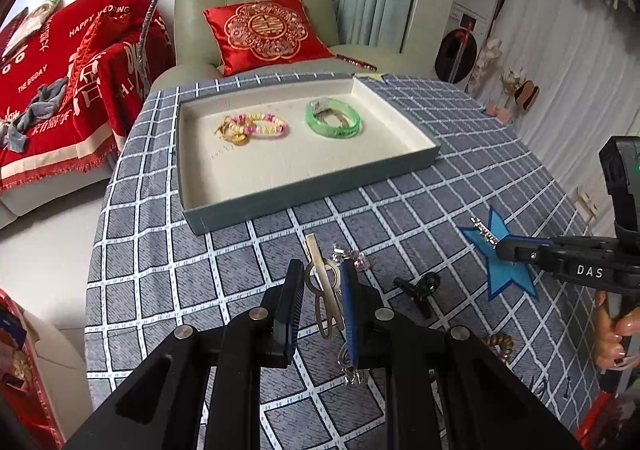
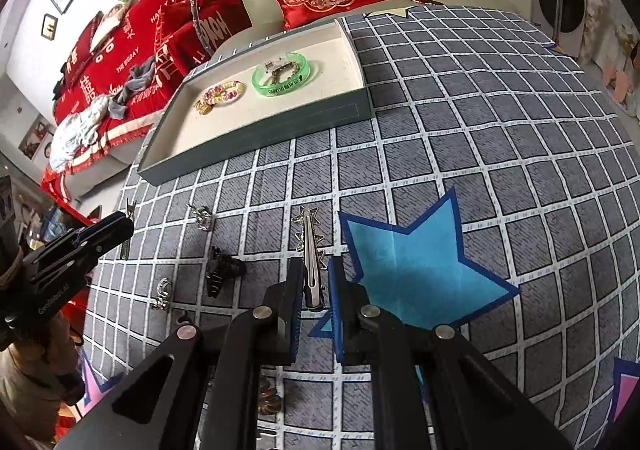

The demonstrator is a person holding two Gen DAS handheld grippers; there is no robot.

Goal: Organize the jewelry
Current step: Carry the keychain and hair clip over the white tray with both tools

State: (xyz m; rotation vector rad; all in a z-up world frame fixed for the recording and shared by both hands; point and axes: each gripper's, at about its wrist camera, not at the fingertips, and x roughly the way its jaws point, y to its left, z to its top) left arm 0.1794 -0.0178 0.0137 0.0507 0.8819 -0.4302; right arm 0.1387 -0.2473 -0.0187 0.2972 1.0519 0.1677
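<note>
A shallow grey-green tray [image 1: 304, 187] [image 2: 256, 137] with a cream lining holds a pink-and-yellow bead bracelet [image 1: 262, 123] [image 2: 222, 91], a gold piece [image 1: 232, 133] and a green bangle [image 1: 334, 121] [image 2: 284, 75]. My left gripper [image 1: 322, 276] straddles a gold ring-shaped hair clip [image 1: 324, 290] on the checked cloth; its jaws stand a little apart and do not clearly press it. My right gripper [image 2: 316, 274] straddles a silver star hair clip [image 2: 310, 250] [image 1: 484, 230] the same way, beside a blue star [image 2: 416, 266] [image 1: 500, 262].
On the cloth lie a black claw clip [image 2: 222, 270] [image 1: 418, 290], small silver pieces [image 2: 202, 215] [image 2: 162, 294] [image 1: 352, 256] and a brown spiral hair tie [image 2: 268, 398] [image 1: 498, 344]. A green armchair with a red cushion [image 1: 268, 33] stands behind the table.
</note>
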